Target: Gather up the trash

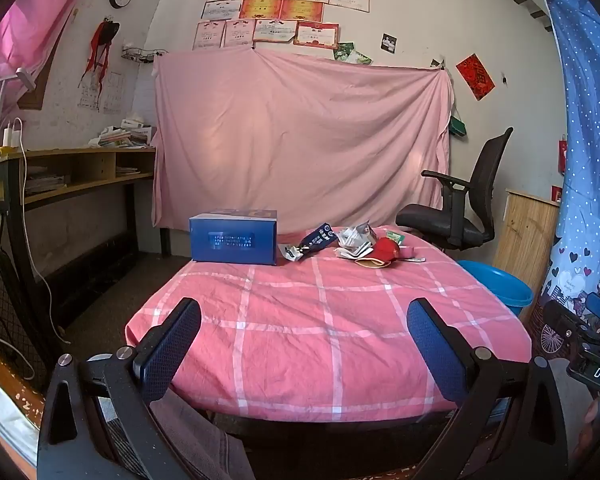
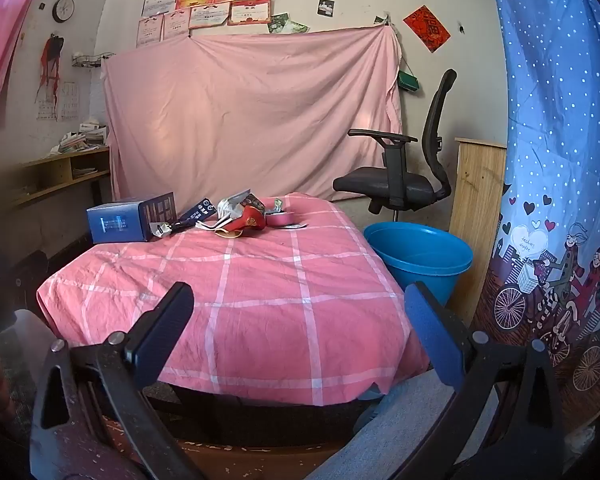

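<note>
Both tools are held at the near edge of the table (image 1: 332,320), well apart from the litter, so the step in hand is judged to be the approach, with nothing yet picked up. The left gripper (image 1: 304,344) is seen with its jaws spread wide and nothing between them; the right gripper (image 2: 298,330) is likewise spread apart and empty. The trash is gathered at the far side of the pink checked cloth, just right of a blue box (image 1: 233,238): a dark blue wrapper (image 1: 316,240), crumpled silver packets (image 1: 354,236), a red pouch (image 1: 386,250) and a small pink item (image 2: 282,219) beside it, all touching or nearly so. A blue bin (image 2: 420,258) is set on the floor just beside the table's right edge, and is judged the likely destination. The next move is judged to call for a long forward reach over the cloth, with one piece singled out from the heap. The dark blue wrapper is laid with its long axis running diagonally, its torn pale end pointed toward the box and the near left, its other end raised toward the far right; a grip across its narrow width would seem best suited.
</note>
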The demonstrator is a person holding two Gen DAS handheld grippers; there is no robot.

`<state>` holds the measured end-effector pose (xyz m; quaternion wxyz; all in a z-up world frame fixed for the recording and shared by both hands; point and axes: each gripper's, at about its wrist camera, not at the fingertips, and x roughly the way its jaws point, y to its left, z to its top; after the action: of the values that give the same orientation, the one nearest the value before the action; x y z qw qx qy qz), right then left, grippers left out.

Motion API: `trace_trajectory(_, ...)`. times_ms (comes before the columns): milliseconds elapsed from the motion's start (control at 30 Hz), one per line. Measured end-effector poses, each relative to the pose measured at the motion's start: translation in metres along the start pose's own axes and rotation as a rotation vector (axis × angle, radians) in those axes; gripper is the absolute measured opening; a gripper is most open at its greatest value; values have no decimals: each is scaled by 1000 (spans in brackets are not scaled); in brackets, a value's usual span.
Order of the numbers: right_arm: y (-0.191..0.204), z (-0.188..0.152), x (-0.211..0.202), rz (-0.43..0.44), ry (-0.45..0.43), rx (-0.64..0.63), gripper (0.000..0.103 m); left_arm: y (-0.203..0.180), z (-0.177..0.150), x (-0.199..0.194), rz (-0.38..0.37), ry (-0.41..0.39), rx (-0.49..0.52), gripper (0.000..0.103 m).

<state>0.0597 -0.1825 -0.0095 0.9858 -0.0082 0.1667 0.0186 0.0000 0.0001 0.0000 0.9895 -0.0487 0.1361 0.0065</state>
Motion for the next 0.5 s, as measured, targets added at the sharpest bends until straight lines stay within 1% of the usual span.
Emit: trace_trajectory(500, 0, 0, -1, 0, 1, -1, 103, 0, 0, 0, -1, -1, -1, 101)
